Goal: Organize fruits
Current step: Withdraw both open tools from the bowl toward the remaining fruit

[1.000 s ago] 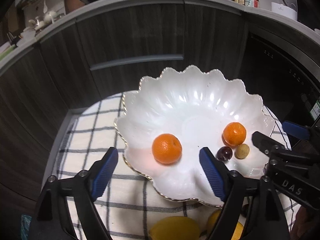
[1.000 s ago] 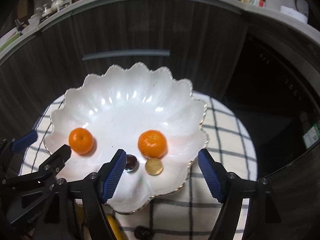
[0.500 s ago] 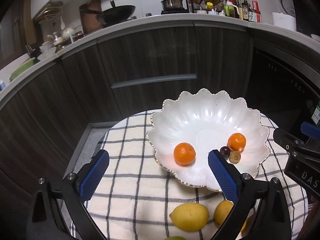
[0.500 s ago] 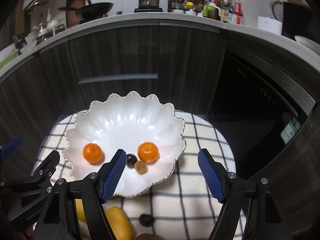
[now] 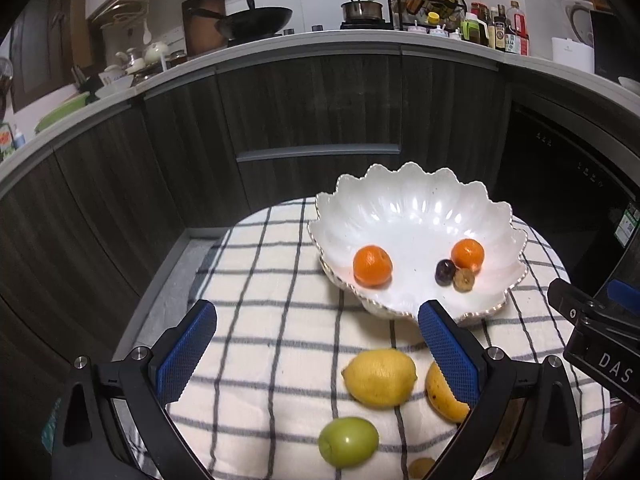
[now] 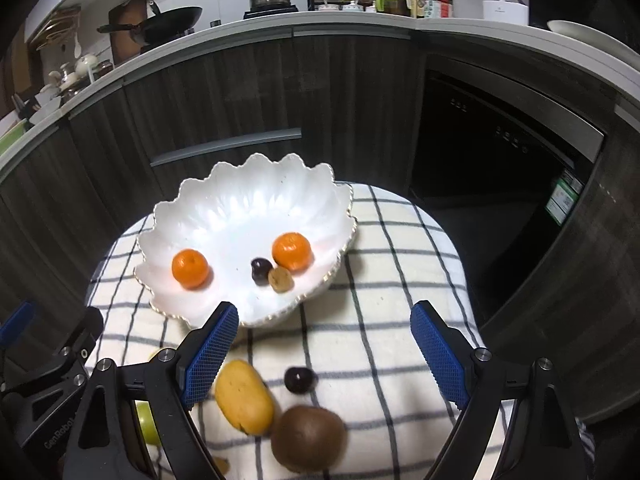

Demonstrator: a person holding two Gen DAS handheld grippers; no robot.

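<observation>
- Small table under a cream cloth with dark grid checks (image 5: 280,280); dark wood-grain kitchen cabinets (image 5: 312,108) curve behind it, a black wok (image 5: 256,20) and a steel saucepan (image 5: 362,9) up on the counter.
- White scalloped ceramic bowl with a gilt rim (image 5: 404,200) sits at the far side of the cloth. Inside: two round orange mandarins (image 5: 372,266) (image 5: 467,255), well apart; a small dark purple round fruit (image 5: 445,272) and a small tan round fruit (image 5: 464,280) touch each other just beside the right-hand mandarin.
- On the cloth nearer the person: yellow lemon (image 5: 380,376), long axis roughly left-right, pointed end to the right; green round fruit (image 5: 348,442) just near of it; yellow banana (image 5: 444,394) beside the lemon, partly hidden by a finger, its axis running near-to-far.
- Right wrist view adds a brown kiwi (image 6: 308,438), blurred, and a loose dark cherry-like fruit (image 6: 299,380) just beyond it.
- Left gripper (image 5: 316,350) hovers above the cloth, blue pads wide apart, holding nothing; the bowl's near rim stands beyond its right finger.
- Right gripper (image 6: 324,354) likewise spread wide and empty, aimed at the cloth just near of the bowl.
</observation>
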